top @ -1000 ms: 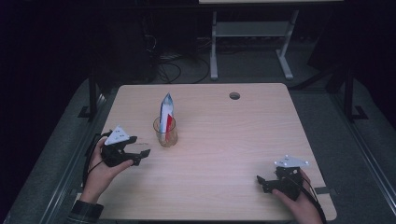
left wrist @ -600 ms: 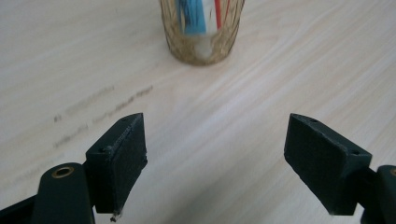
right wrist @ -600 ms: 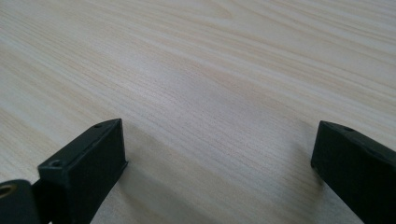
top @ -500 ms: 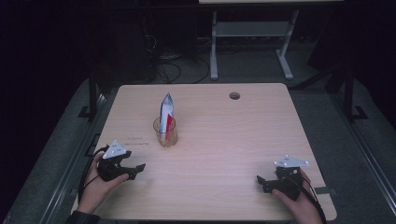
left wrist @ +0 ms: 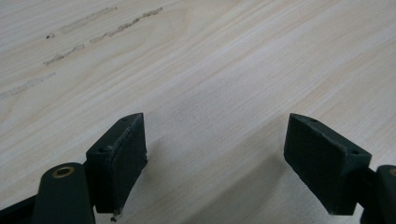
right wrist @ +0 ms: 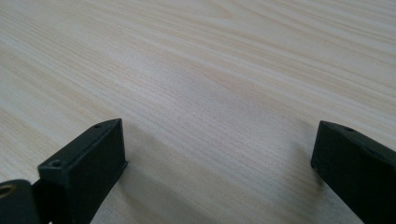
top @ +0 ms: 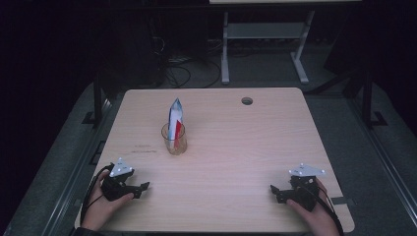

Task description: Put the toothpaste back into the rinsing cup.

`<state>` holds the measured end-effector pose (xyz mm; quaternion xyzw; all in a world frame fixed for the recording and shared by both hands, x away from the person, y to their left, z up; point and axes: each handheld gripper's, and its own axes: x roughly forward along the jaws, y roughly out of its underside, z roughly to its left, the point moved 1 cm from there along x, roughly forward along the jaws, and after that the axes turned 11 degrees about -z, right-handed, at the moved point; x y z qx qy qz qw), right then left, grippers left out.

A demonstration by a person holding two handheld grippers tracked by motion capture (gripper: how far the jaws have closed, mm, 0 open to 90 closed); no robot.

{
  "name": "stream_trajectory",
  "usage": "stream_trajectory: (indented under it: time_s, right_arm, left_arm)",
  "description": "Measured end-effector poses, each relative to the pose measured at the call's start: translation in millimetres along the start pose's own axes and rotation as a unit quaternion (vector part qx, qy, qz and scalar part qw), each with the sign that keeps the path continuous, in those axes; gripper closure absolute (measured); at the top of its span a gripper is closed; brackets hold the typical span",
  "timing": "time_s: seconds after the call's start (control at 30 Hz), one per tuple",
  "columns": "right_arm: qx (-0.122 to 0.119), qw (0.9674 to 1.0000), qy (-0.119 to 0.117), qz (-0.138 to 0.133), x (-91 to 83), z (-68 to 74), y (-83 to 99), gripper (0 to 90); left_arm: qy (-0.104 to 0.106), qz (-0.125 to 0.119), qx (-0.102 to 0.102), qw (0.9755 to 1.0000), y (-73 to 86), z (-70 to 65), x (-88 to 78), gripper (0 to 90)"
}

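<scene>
One clear glass (top: 174, 139) stands upright on the table (top: 236, 147), at 11 o'clock from its centre, holding one pointed white, blue and red packet (top: 175, 120). Two grippers rest near the front edge: left gripper (top: 138, 189) at 7 o'clock, right gripper (top: 278, 191) at 5 o'clock, both spread and empty. The left gripper view adds faint smudges (left wrist: 84, 32) on the wood.

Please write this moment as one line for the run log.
left hand-held gripper: open, empty, near table edge | right hand-held gripper: open, empty | glass: upright, holds packet, untouched
</scene>
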<state>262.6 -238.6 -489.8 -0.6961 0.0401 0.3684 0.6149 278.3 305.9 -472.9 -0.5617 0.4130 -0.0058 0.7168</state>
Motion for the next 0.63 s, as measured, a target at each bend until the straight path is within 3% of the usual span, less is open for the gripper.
stream_trajectory:
  time_s: [0.37,0.63]
  right_arm:
    - [0.0,1.0,0.0,0.0,0.0,0.0,0.0,2.6]
    - [0.0,1.0,0.0,0.0,0.0,0.0,0.0,2.6]
  left_arm:
    - [-0.001,-0.028,-0.011,0.9995,9.2,0.4,0.6,15.8]
    - [-0.006,-0.03,-0.014,0.9994,10.7,-0.1,-0.1,13.6]
